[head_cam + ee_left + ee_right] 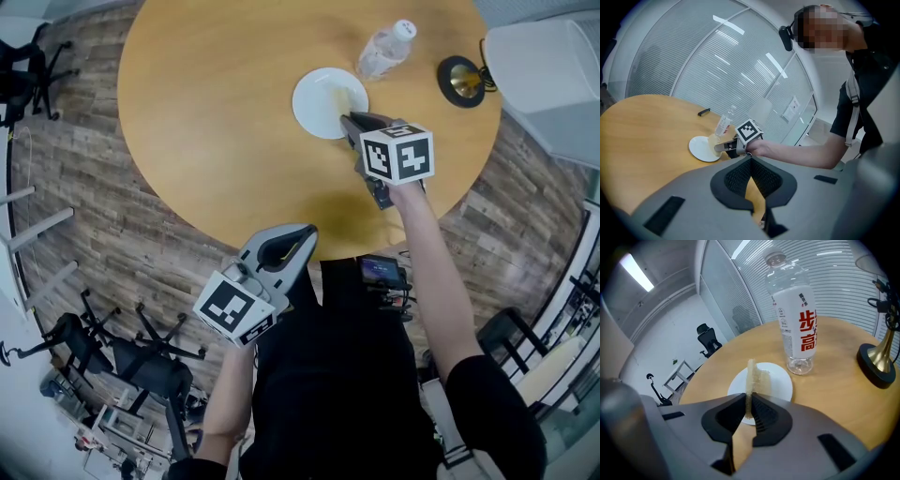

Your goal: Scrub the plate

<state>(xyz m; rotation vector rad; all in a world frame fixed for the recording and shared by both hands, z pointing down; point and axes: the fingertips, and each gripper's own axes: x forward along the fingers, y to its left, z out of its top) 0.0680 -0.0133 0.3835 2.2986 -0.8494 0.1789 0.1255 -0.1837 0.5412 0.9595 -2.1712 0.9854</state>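
Plate (314, 103) sits upright on the round wooden surface (225, 112), on the side far from the person, with a bottle (382, 52) just beyond it and a lamp base (459, 80) off to the right.

Right gripper (349, 120) reaches over the plate's near right rim. Jaws are closed on a thin yellowish sponge (751, 373), pinched by its lower end so most of it stands on edge ahead of the jaws. I cannot confirm that it touches the plate.

Left gripper (298, 234) hangs near the person's body, off the surface edge and well apart from the plate. Jaws are together, nothing between them.

Step in hand, as I judge it: bring the sponge down and start rubbing.

Notes for doing it well:
- Tilt the right gripper so the sponge's flat face, not its edge, meets the plate — an edge-on sponge will likely fold or skate.
- Press lightly. The grip is on one end only, so hard pressure could bend the sponge or pull it out.
- Nothing steadies the plate, so sideways strokes may push it toward the bottle. Small circles, or bracing the rim with the left gripper, should hold it.
- Work from the centre outward, away from the bottle.
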